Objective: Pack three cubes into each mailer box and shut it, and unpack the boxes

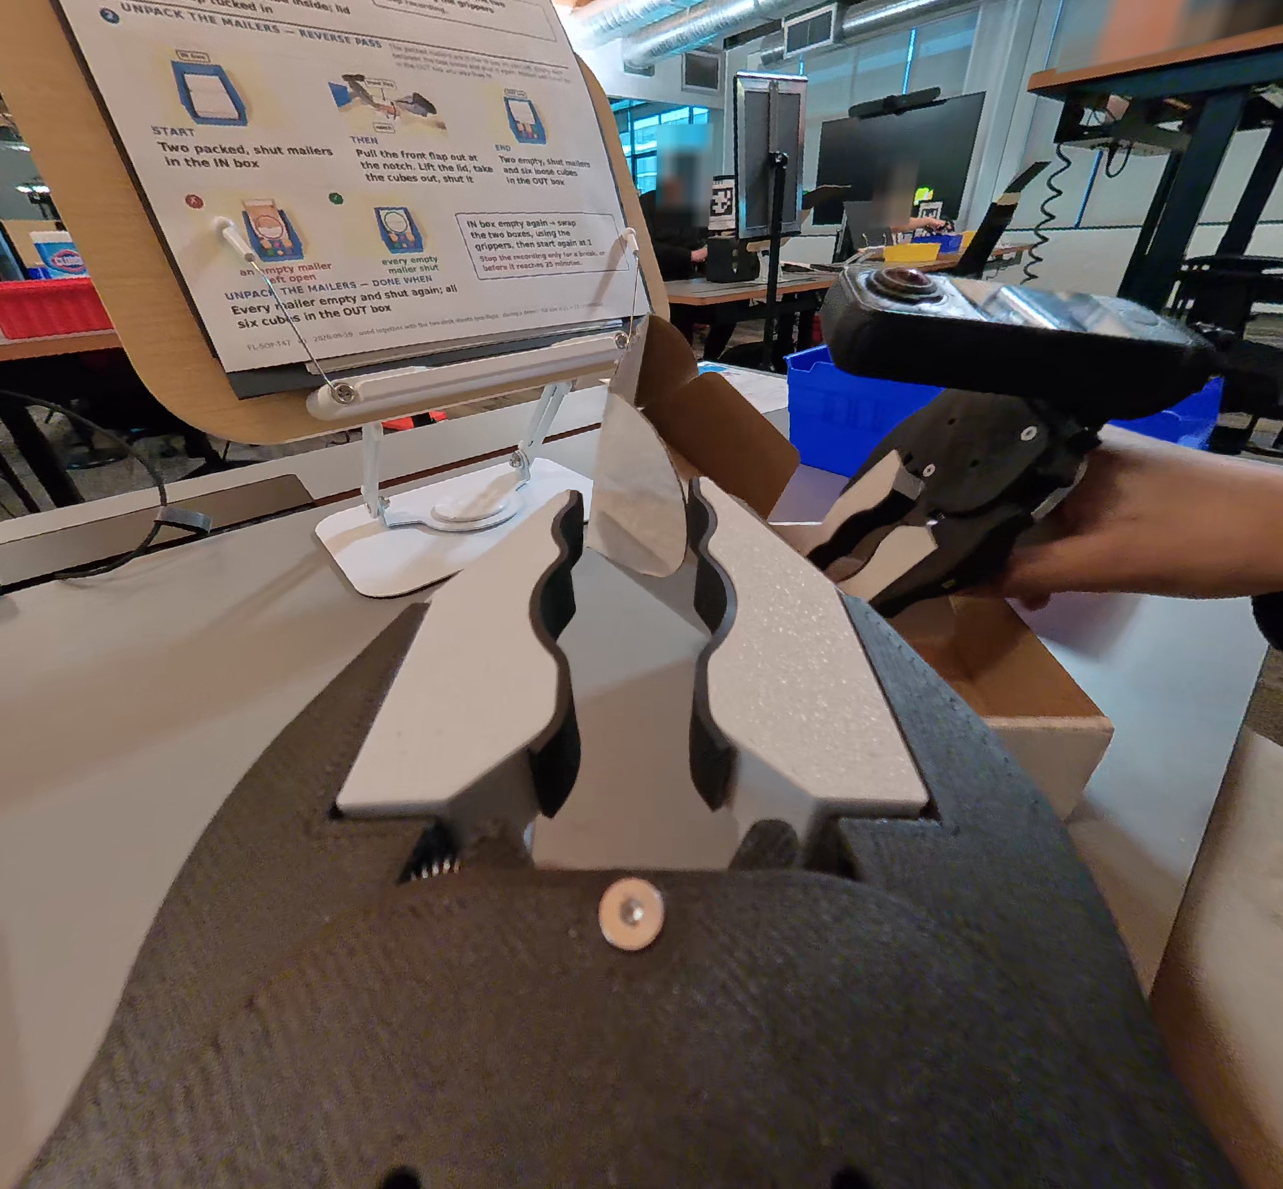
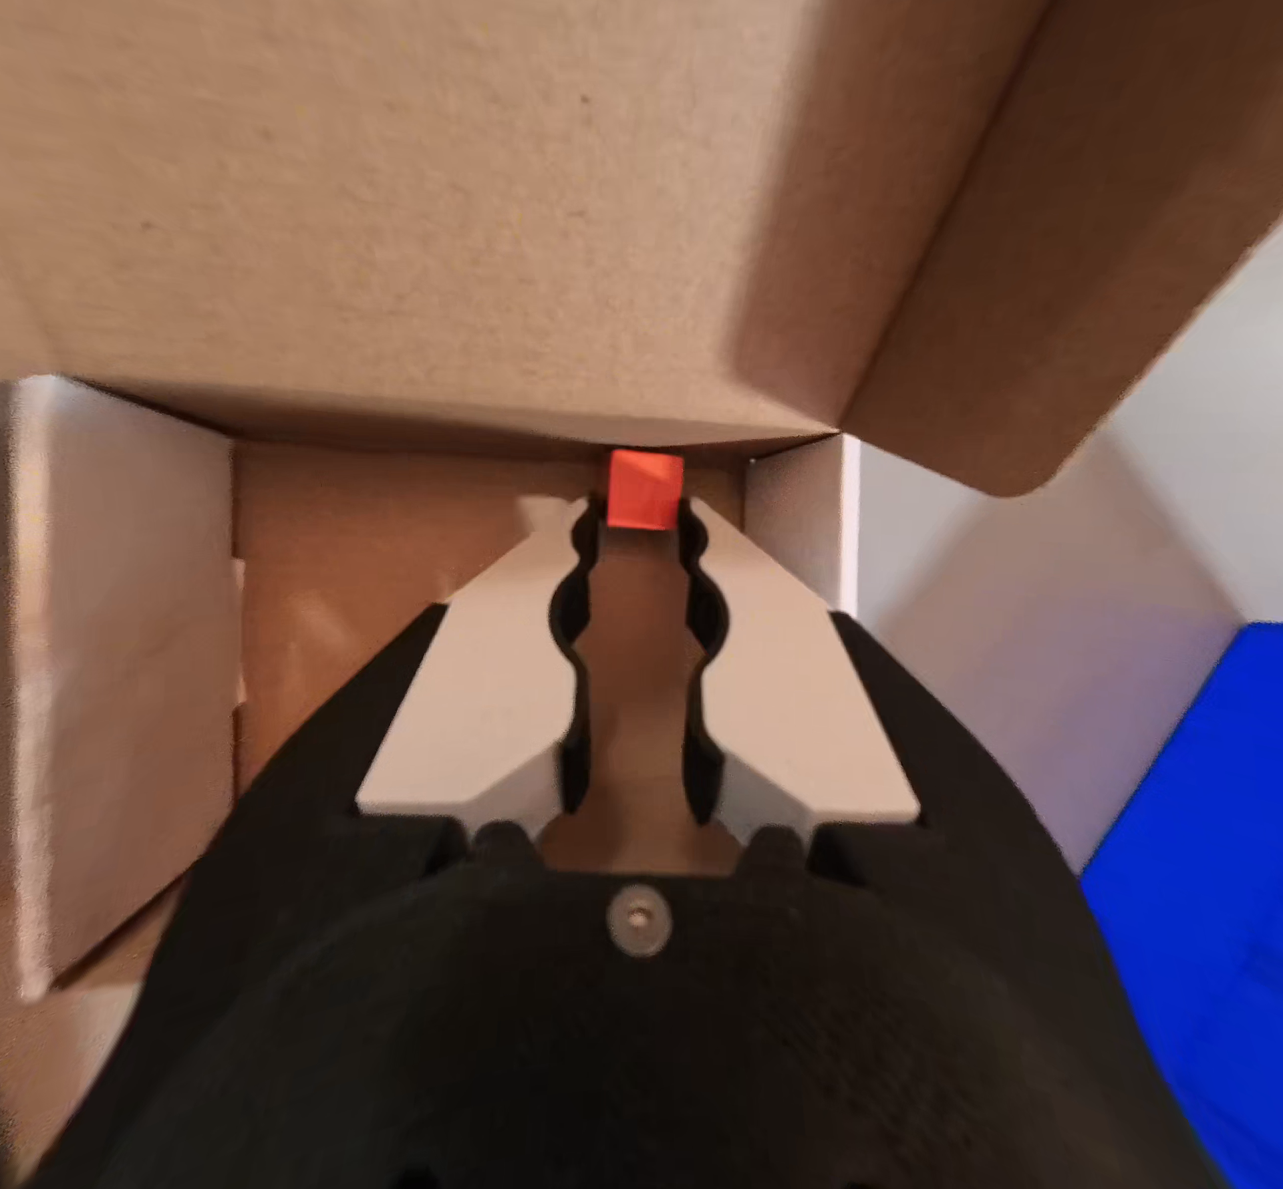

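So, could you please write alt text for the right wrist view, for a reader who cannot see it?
The right gripper reaches into an open cardboard mailer box and pinches a small orange-red cube at its fingertips. The raised lid fills the upper frame; a blue bin shows at right.

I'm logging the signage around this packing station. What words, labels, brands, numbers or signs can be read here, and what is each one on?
Instruction sheet, upper left: printed headings, steps and captions, legible, but I do not copy writing.
Blue-and-white container, far left: a brand logo, too blurred to read.
Square black-and-white markers, background: patterns only, no words.
Right wrist view: no writing on the mailer box or the orange cube.
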Tool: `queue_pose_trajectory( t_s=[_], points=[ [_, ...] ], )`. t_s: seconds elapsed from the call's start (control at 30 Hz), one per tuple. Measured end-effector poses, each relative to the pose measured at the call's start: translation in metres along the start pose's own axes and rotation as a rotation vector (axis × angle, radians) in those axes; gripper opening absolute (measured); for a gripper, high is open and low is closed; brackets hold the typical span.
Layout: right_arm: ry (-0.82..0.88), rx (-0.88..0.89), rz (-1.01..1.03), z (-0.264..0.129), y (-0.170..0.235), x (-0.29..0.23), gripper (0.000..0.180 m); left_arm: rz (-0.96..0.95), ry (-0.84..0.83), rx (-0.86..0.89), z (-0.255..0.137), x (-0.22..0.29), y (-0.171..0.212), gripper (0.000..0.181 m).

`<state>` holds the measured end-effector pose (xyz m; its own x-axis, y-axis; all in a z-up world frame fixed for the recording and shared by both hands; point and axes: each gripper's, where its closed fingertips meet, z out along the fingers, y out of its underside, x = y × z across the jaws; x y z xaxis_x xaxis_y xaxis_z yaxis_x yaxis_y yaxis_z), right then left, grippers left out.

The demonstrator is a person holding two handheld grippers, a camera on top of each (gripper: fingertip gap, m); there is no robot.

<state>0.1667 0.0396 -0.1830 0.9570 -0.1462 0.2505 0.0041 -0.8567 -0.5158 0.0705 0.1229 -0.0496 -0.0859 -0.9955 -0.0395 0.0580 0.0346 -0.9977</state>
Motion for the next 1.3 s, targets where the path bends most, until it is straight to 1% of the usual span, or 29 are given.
queue_pose_trajectory(
  t_s=[0.13,0.23,0.3,0.37,0.47,0.53,0.57,0.63,0.7,0.77,0.83,0.9,0.97,1.07,1.13,1.2,1.27,1.3],
  points=[
    [-0.07,0.057,0.024,-0.013,-0.006,-0.006,0.021,0.006,0.0,0.002,0.0,0.001,0.0,0.029],
    [-0.085,0.082,0.033,-0.021,-0.008,-0.005,0.02,0.002,-0.002,0.001,0.0,0.0,0.0,0.029],
    [-0.067,0.105,0.022,-0.032,-0.012,0.001,0.02,0.004,-0.003,0.001,0.0,0.0,0.0,0.029],
    [-0.002,0.154,0.016,-0.059,-0.018,0.022,0.021,0.009,-0.001,0.002,0.0,0.0,-0.001,0.029],
    [0.16,0.242,0.065,-0.121,-0.017,0.085,0.021,0.028,0.001,0.012,-0.002,0.001,-0.003,0.03],
    [0.251,0.255,0.133,-0.16,0.008,0.131,0.021,0.035,0.001,0.012,-0.002,0.001,-0.003,0.03],
    [0.282,0.225,0.193,-0.174,0.032,0.154,0.021,0.033,0.003,0.01,-0.001,0.001,-0.003,0.03],
    [0.33,0.112,0.346,-0.186,0.096,0.194,0.021,0.029,0.003,0.009,-0.001,0.001,-0.002,0.03],
    [0.404,-0.035,0.471,-0.186,0.168,0.227,0.021,0.026,0.002,0.008,-0.001,0.001,-0.002,0.03],
    [0.446,-0.135,0.504,-0.174,0.221,0.241,0.021,0.019,0.0,0.007,0.0,0.001,-0.001,0.03],
    [0.423,-0.207,0.528,-0.156,0.252,0.241,0.021,0.013,-0.002,0.005,0.0,0.002,-0.001,0.03],
    [0.442,-0.284,0.521,-0.147,0.271,0.244,0.021,0.016,-0.005,0.005,0.001,0.003,-0.001,0.03],
    [0.457,-0.353,0.515,-0.143,0.283,0.244,0.021,0.024,-0.005,0.006,0.0,0.004,-0.002,0.03],
    [0.438,-0.438,0.52,-0.136,0.298,0.238,0.031,0.03,-0.003,0.009,0.001,0.004,-0.002,0.03],
    [0.454,-0.446,0.518,-0.138,0.3,0.239,0.038,0.025,0.0,0.009,0.0,0.004,-0.002,0.03],
    [0.466,-0.431,0.523,-0.141,0.295,0.241,0.044,0.023,0.002,0.01,0.0,0.003,-0.001,0.03],
    [0.496,-0.36,0.512,-0.148,0.274,0.246,0.07,0.022,0.004,0.011,-0.001,0.002,-0.002,0.03],
    [0.516,-0.319,0.496,-0.153,0.258,0.247,0.073,0.022,0.006,0.011,0.0,0.002,-0.002,0.03]
  ],
)
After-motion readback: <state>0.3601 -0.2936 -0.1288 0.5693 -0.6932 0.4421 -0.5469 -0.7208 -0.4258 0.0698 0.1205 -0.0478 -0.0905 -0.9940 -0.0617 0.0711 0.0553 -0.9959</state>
